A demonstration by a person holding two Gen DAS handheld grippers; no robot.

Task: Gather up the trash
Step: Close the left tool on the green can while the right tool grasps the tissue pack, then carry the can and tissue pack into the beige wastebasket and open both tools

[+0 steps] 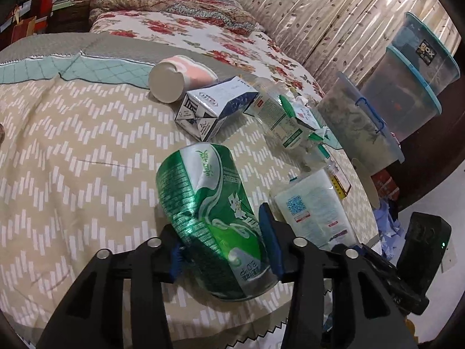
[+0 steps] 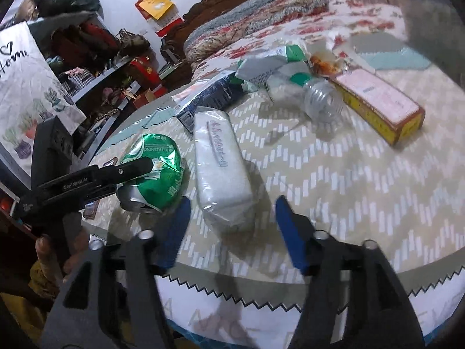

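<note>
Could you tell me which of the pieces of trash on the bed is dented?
The green can, sitting between the left gripper fingers. Its side is crumpled, whereas the blue-and-white carton and the tissue pack keep their shape.

Your left wrist camera sat just behind the left gripper (image 1: 223,244) and looked forward and downward along its fingers, across the bed (image 1: 72,151) toward the pillows and the curtain beyond, very close to the green can (image 1: 209,203) that filled the lower middle of its view. Your right wrist camera rode behind the right gripper (image 2: 232,232) and also tilted down over the bed's edge, facing toward the headboard and the shelves at the left. Both views shared the green can, the white tissue pack (image 2: 221,168), the blue-and-white carton (image 1: 212,107) and the clear bottle (image 2: 319,99). The right view also caught the left gripper from the side.
</note>
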